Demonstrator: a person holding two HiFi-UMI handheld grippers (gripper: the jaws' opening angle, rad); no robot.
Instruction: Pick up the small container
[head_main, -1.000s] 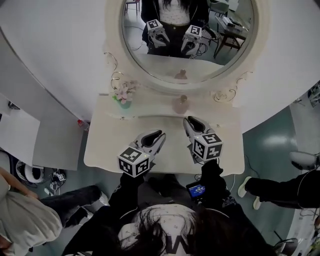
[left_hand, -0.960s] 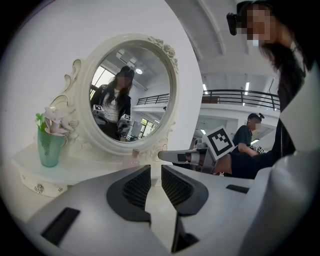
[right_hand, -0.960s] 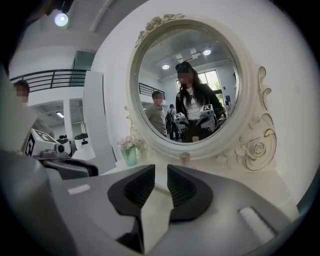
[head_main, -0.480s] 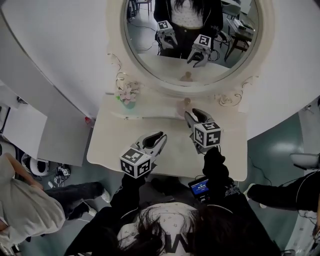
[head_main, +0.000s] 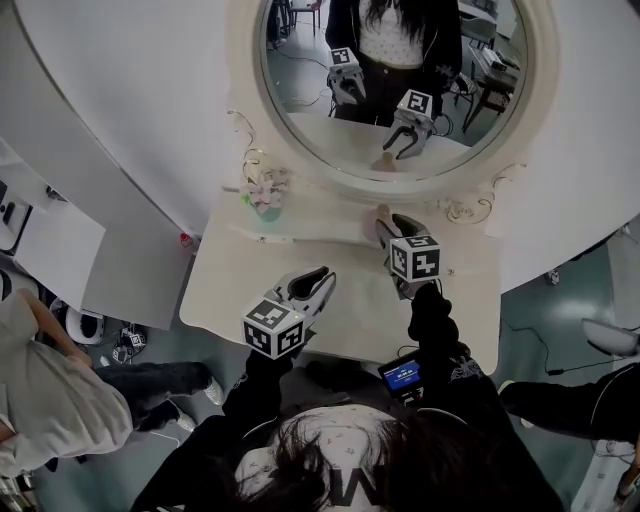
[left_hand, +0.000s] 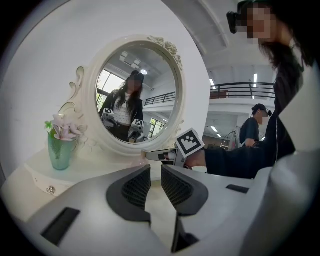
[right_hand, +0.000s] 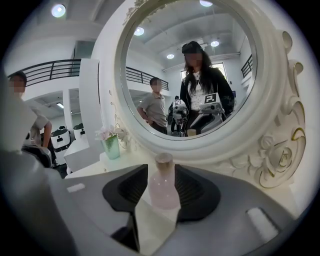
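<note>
The small container (right_hand: 163, 187) is a pale pink bottle with a narrow neck, upright on the white dressing table (head_main: 230, 290) just below the mirror. My right gripper (right_hand: 163, 176) has reached it, and its jaws are opening with the bottle standing between the pads; I cannot see them pressing it. From the head view the right gripper (head_main: 384, 222) hides most of the bottle (head_main: 380, 212). My left gripper (head_main: 321, 276) hovers shut over the table's front middle, nothing between its fingers (left_hand: 135, 185). The left gripper view also catches the right gripper (left_hand: 161, 156) side-on.
A big round mirror (head_main: 400, 80) in an ornate white frame rises close behind the bottle. A green vase of pale flowers (head_main: 266, 195) stands at the table's back left. Another person (head_main: 40, 400) is on the floor side at left.
My right gripper has moved forward toward the mirror and now has the pink bottle between its jaws. The left gripper has stayed where it was.
</note>
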